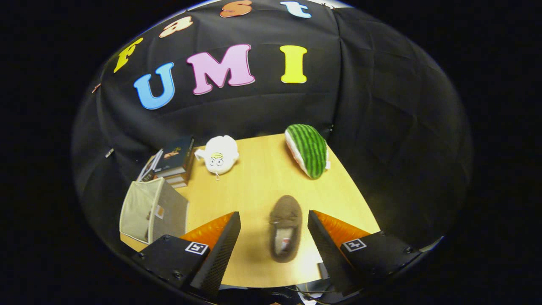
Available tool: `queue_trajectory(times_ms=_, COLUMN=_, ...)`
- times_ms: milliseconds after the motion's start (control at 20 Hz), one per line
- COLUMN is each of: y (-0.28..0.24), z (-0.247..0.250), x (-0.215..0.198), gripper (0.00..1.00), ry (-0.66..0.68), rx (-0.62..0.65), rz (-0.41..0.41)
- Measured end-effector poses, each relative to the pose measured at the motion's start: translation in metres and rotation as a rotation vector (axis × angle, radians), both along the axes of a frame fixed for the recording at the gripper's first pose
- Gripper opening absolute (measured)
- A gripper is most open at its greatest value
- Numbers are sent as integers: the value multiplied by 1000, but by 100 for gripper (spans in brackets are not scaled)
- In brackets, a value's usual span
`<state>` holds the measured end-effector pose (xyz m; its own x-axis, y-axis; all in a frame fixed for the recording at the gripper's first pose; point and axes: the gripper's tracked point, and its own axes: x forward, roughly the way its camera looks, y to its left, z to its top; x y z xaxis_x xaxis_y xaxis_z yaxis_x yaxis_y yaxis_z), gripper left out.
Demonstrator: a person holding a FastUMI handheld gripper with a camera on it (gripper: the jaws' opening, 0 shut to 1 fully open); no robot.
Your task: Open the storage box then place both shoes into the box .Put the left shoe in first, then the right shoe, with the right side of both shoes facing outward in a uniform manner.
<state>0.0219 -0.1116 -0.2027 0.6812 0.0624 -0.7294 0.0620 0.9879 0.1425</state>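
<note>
A brown slipper-style shoe (pixel 286 228) lies on the wooden table (pixel 262 186), its toe pointing away from me, in the gap between my two fingers but well below them. My gripper (pixel 274 220) is open, with the black-and-orange fingers (pixel 224 237) spread wide either side of the shoe and touching nothing. To the left of the left finger stands the grey fabric storage box (pixel 152 212), its pale lid swung open on the left side. I see one shoe on the table.
A stack of books (pixel 175 163) sits behind the storage box. A white plush toy (pixel 219 154) lies beside the books. A green striped watermelon-shaped plush (pixel 308 150) rests at the far right of the table, close to its edge.
</note>
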Motion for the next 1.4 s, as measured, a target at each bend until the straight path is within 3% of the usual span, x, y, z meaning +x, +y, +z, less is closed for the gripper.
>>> queue_trajectory(times_ms=200, y=-24, z=-55, x=-11, gripper=99, ry=100, rx=18, rz=-8)
queue_trajectory(times_ms=350, y=-22, z=-90, x=-13, gripper=99, ry=164, rx=58, rz=24)
queue_trajectory(times_ms=600, y=-30, z=-144, x=-10, gripper=99, ry=228, rx=12, rz=112)
queue_trajectory(times_ms=750, y=-28, z=-178, x=-14, gripper=99, ry=329, rx=52, rz=99)
queue_trajectory(times_ms=1250, y=-30, z=-218, x=15, gripper=96, ry=400, rx=71, rz=81)
queue_trajectory(times_ms=1350, y=-22, z=-223, x=15, gripper=77, ry=422, rx=90, rz=84)
queue_trajectory(times_ms=1400, y=-17, z=-225, x=13, gripper=61, ry=430, rx=99, rz=88)
